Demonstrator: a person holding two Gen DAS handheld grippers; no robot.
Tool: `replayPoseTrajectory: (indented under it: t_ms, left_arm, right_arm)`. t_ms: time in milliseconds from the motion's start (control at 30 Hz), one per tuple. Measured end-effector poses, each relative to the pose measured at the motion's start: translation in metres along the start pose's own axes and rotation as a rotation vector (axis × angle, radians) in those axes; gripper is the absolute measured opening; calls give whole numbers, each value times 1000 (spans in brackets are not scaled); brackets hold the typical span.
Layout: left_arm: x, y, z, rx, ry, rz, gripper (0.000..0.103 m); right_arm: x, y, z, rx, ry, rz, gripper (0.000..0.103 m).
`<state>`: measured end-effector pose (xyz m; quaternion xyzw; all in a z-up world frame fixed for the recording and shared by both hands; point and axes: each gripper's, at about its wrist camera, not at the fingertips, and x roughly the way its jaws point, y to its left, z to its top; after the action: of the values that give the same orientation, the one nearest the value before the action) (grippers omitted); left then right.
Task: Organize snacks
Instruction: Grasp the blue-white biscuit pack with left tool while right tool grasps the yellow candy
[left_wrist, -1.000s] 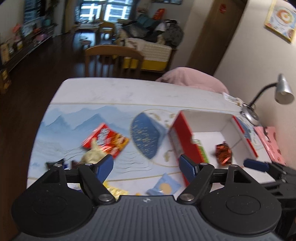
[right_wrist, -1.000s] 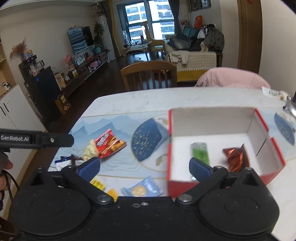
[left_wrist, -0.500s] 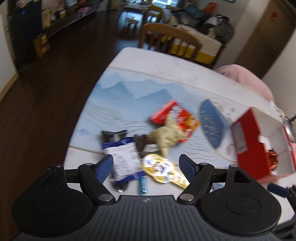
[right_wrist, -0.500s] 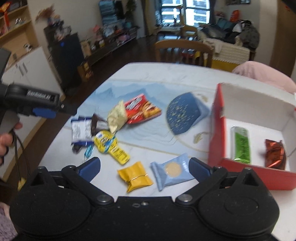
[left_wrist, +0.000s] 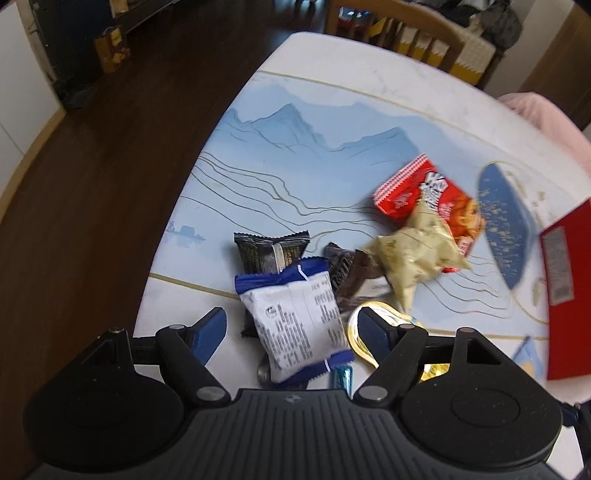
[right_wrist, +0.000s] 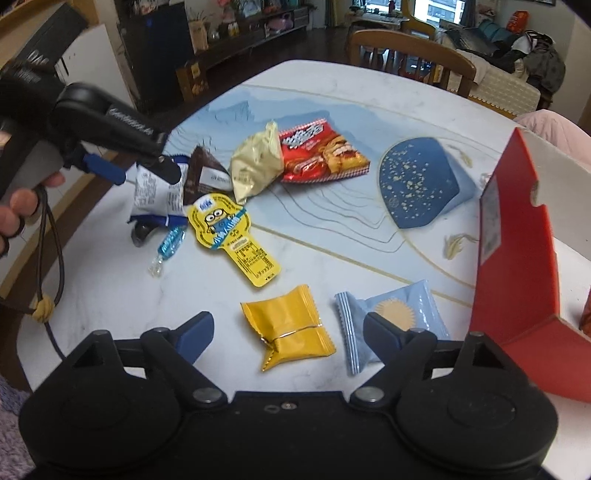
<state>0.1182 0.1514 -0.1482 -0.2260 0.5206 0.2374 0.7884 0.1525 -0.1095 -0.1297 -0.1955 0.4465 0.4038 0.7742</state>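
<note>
White marble-look table (right_wrist: 332, 85) with blue mountain print, carrying scattered snacks; dark wood floor (left_wrist: 92, 147) and wooden chair (right_wrist: 410, 48) beyond. Left gripper (left_wrist: 291, 328) spread apart over white-and-blue packet (left_wrist: 295, 325), now closer than half a second ago. Right gripper (right_wrist: 288, 332) spread apart, now low over yellow packet (right_wrist: 288, 326) beside pale blue packet (right_wrist: 391, 314). Red box (right_wrist: 517, 266) at right, nearer than before.

Glossy foil yellow packet (right_wrist: 288, 326), marble-look table (right_wrist: 332, 85).
</note>
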Motion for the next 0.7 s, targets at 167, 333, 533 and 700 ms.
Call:
replayPoseTrajectory:
  t_ms: [167, 333, 533, 700]
  left_arm:
    - [12, -13, 8, 4, 12, 56, 78]
    - [25, -22, 10, 11, 41, 117, 78]
    - [34, -22, 11, -19, 63, 142, 78]
    - [37, -26, 14, -25, 70, 157, 78]
  right_arm:
    - [10, 0, 3, -18, 18, 0, 83]
    - [21, 0, 2, -45, 39, 1, 80]
    - [27, -1, 7, -83, 27, -10, 75]
    - [34, 8, 14, -173, 37, -5, 69]
